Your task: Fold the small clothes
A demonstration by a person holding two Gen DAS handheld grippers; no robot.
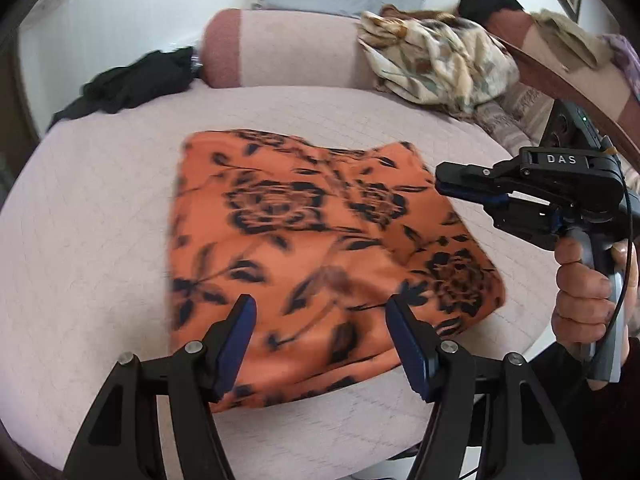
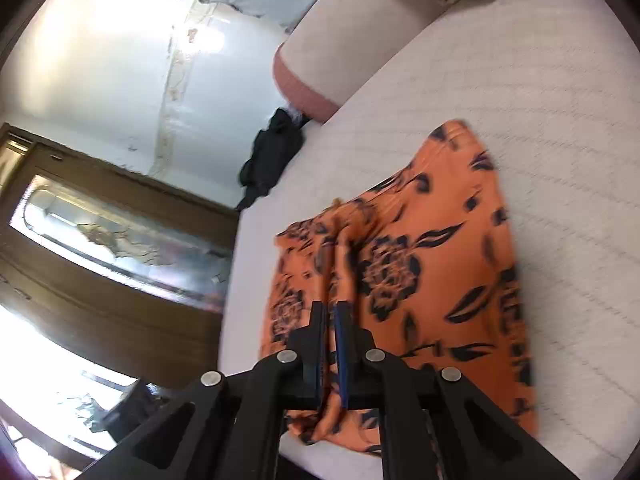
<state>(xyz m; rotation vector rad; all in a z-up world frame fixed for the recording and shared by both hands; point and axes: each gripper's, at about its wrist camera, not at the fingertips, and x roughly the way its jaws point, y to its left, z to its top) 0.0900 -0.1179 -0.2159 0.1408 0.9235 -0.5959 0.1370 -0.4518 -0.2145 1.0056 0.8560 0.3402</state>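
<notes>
An orange garment with a black flower print lies folded on the pale quilted bed. My left gripper is open and empty, its blue-padded fingers spread just above the garment's near edge. My right gripper hovers at the garment's right side with its fingers closed together and nothing visible between them. In the right wrist view the same garment lies under my right gripper, whose fingers are nearly touching; I cannot tell for sure whether cloth is pinched between them.
A black garment lies at the bed's far left. A crumpled cream floral cloth sits at the far right beside a pink bolster. A wooden cabinet with glass stands beyond the bed's edge.
</notes>
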